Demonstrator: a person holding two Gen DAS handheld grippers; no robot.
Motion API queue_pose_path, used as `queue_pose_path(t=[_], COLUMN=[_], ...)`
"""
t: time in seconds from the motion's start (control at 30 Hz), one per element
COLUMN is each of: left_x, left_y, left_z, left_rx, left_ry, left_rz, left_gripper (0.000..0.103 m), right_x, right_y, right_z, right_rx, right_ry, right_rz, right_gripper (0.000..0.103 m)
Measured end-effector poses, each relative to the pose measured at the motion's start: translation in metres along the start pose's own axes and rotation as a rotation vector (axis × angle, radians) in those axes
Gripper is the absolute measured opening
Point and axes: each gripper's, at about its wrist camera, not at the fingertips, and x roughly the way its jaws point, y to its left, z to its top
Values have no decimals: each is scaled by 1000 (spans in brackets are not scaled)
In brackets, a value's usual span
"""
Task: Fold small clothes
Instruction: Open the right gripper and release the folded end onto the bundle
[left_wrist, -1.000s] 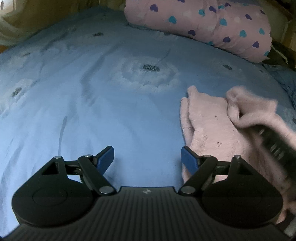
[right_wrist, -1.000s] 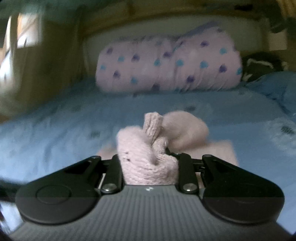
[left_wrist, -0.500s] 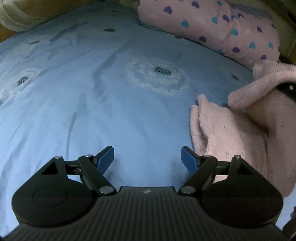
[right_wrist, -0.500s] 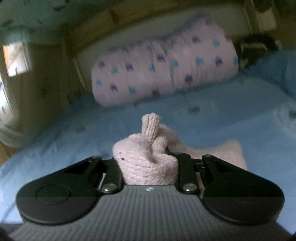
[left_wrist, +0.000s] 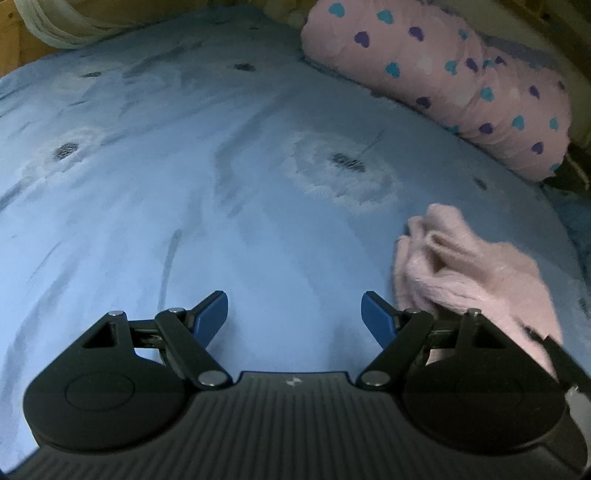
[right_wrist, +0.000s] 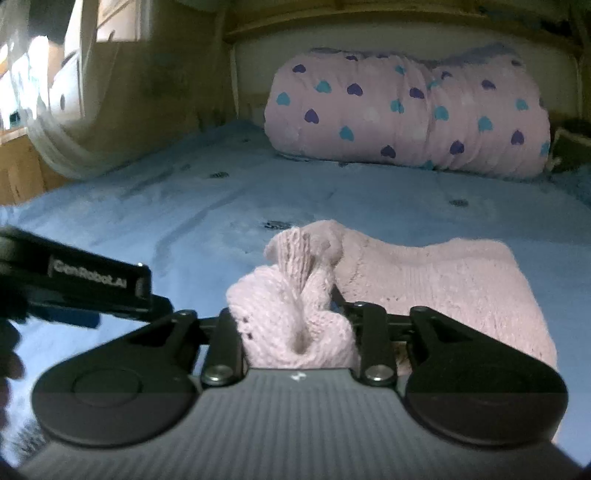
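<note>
A small pale pink knitted garment lies on the blue bedsheet. My right gripper is shut on a bunched part of it, which bulges up between the fingers. In the left wrist view the garment lies crumpled at the right, just beyond the right blue fingertip. My left gripper is open and empty over bare sheet. Its black body shows at the left of the right wrist view.
A rolled pink blanket with blue and purple hearts lies across the head of the bed; it also shows in the left wrist view. A wooden wall and a pale curtain stand at the left.
My right gripper has come down with the pink knit, from lifted to low over the garment. The cloth now lies crumpled beside my left gripper, which stayed open.
</note>
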Motion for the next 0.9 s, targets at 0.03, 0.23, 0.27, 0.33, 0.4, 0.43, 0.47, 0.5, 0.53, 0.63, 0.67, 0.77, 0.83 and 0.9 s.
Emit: queue_pose_path(t=[0.03,0.23,0.27,0.33,0.4,0.43,0.47,0.5,0.53,0.63,0.67,0.77,0.83,0.9], left_x=[-2,-9,-10,-11,-12,-13,-15,-17,-19,-24,-24,-20,-17,-14], left_y=[-2,-13,-15,-19,-24,-27,-30,-33,-37,-51,-57,-75,-86,-94], left_z=[1,-1,-1,-2,-3,-4,-5,-6,-7,-14,-16,-24,-31,-37], left_rx=[4,33,35,37,40,40,40,44,52,85,98,156,193,223], left_ry=[-6,-42,-45,-50,-51,-52,-56,-61,-69,-81,-79,-54,-35,-31], left_rz=[-10,-45,-56,-76,-97,-113,-129,-148,-172,-212,-223,-257,-264,-256], left_gripper=[83,83,83,83,83,83,83,83,83,83,83,82,81,72], right_x=[0,-31,-38,-49,-61,-63,-69,-74,-77,-83,-82,-78,-76,-74], right_y=[-3,-5,-6,-8,-15,-20,-27,-34,-40,-63,-71,-94,-108,-121], right_z=[3,2,1,0,0,2,2,3,4,4,3,1,-2,-9], right_rx=[19,36,34,33,29,33,41,50,59,75,85,157,209,263], right_ry=[6,4,11,11,-2,-8,-18,-25,-31,-45,-42,-13,-6,-10], right_rz=[18,205,233,250,240,230,216,200,181,104,69,-23,-45,-60], right_gripper=[42,61,60,60,60,60,60,60,60,60,60,60,60,60])
